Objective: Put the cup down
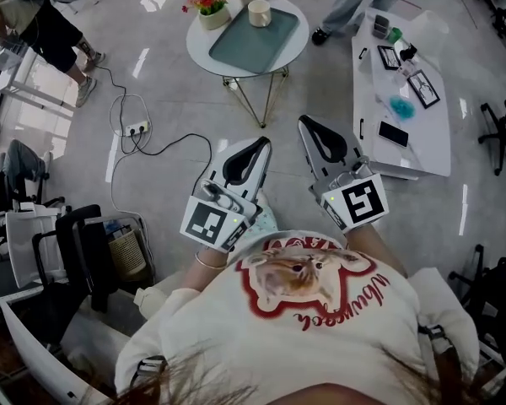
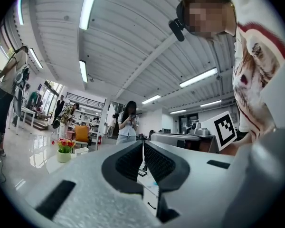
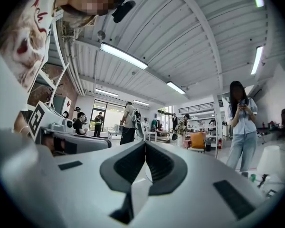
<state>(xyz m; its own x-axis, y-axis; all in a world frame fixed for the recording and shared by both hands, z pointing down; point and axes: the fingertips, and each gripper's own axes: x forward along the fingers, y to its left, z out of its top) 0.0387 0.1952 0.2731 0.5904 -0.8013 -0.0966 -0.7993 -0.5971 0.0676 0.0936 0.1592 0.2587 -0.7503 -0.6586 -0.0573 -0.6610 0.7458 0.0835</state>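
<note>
Left tool and right tool are hanging close to the chest. Each has its jaws pressed together with nothing between them.

Neither is carrying the cup. It is standing upright on the round surface, well apart from both tools, just beside the far corner of the tray.

Judgement: the put-down is looking either done or not begun. For any new grasp, I am advising:
- spreading the jaws before approach
- pinching the cup wall squarely
- lowering level onto bare top
- letting go only once the base is resting

Containers:
- The tray is lying bare.
- The pot is holding red and yellow flowers.
- The cup's contents are not showing at this range.
</note>
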